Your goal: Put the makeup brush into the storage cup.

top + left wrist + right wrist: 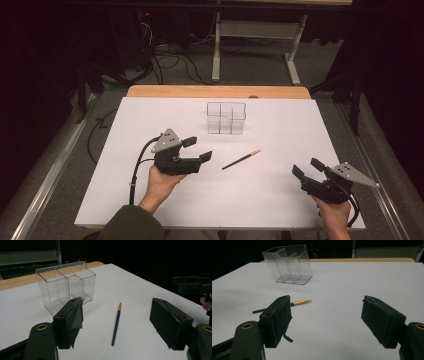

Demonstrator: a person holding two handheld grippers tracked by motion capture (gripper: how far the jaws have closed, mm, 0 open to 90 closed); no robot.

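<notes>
Left tongs (pixel 198 149): held in the person's left hand (pixel 162 181), just left of the brush, jaws pointing right toward it; jaws spread wide with nothing between them.
Left forearm: comes in from the near edge of the surface (pixel 150 210), sleeve at the bottom, wrist bent so the tongs sit level above the sheet.
Right tongs (pixel 306 167): held in the right hand (pixel 332 212), well to the right of the brush and nearer the person, jaws pointing left and slightly away; jaws wide apart and holding nothing.
Brush (pixel 241 159): lies flat on the white surface between the two tongs, closer to the left pair, untouched by either; its gold collar and tip point away from the person, toward the right side of the box.
Brush in the left gripper view (pixel 116 325): lies between the two jaws, farther off, dark handle nearest.
Brush in the right gripper view (pixel 298 303): partly hidden behind the left-hand jaw.
Clear box (pixel 226 118): stands upright beyond the brush, with inner dividers, apart from it.
</notes>
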